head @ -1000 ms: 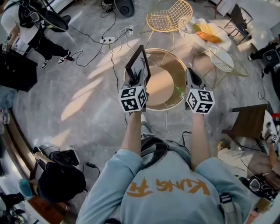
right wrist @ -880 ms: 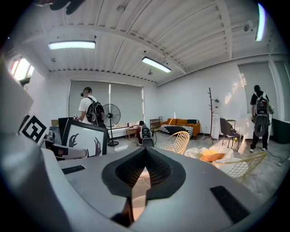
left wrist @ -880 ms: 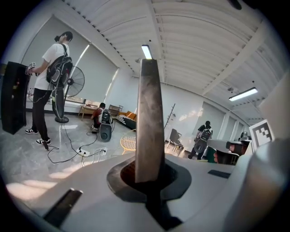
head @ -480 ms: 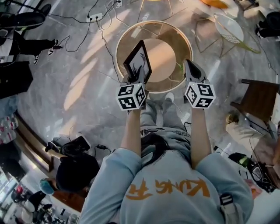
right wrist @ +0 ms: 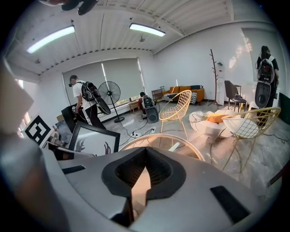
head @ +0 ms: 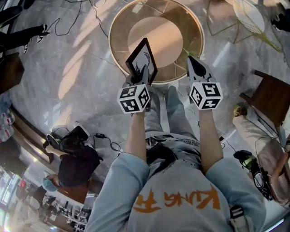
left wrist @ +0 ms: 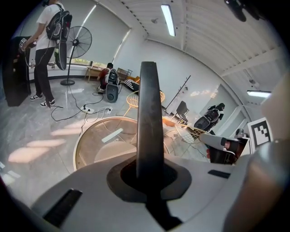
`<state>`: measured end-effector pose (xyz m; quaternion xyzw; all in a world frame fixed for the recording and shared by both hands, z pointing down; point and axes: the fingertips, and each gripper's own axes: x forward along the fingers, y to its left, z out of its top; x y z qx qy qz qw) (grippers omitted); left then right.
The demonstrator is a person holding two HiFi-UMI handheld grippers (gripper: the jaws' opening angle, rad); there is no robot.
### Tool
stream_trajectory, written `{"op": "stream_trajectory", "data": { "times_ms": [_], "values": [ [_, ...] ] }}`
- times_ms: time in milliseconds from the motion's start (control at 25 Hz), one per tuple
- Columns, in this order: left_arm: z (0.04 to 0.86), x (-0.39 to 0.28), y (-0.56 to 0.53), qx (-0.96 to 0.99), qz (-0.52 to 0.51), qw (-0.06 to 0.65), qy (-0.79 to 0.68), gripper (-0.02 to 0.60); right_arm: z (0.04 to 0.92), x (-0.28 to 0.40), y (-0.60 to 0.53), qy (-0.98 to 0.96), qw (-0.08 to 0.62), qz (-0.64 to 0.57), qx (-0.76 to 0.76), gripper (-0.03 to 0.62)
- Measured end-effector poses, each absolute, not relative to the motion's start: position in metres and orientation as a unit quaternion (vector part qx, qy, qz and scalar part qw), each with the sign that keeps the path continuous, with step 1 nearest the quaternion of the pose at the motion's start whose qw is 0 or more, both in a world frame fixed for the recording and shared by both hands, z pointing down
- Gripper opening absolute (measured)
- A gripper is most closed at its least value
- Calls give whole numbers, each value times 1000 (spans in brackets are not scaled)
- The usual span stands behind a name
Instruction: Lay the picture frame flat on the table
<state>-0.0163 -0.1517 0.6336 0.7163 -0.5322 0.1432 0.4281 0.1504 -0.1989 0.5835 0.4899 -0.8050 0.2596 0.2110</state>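
Note:
A black picture frame (head: 143,58) with a white print stands upright on edge, and my left gripper (head: 141,73) is shut on its lower edge. It hangs over the near rim of the round glass-topped table (head: 118,28). In the left gripper view the frame (left wrist: 149,113) runs as a dark upright bar between the jaws of the left gripper (left wrist: 149,177), with the table (left wrist: 90,147) beyond. My right gripper (head: 194,62) is shut and empty, just right of the frame at the table's near edge. The right gripper view shows the frame (right wrist: 93,141) to the left of the right gripper (right wrist: 137,183).
A brown chair (head: 271,100) stands to the right and a wire chair (head: 252,12) at the far right. A black bag (head: 72,141) and cables lie on the floor at left. A person with a backpack (left wrist: 47,50) and a fan (left wrist: 78,43) stand beyond the table.
Both grippers have sunk toward the table, which now sits closer and larger in the head view. The frame stays upright in the left gripper; the right stays empty.

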Motion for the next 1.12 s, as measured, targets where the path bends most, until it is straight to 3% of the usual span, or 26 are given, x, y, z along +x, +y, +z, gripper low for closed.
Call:
{"op": "stream_trajectory", "data": {
  "times_ms": [560, 1120],
  "values": [
    [735, -13, -133, 728, 190, 452, -480, 26, 699, 121, -170, -798, 238, 309, 460, -3],
    [793, -21, -143, 743, 175, 475, -438, 26, 780, 106, -157, -784, 249, 329, 464, -3]
  ]
}}
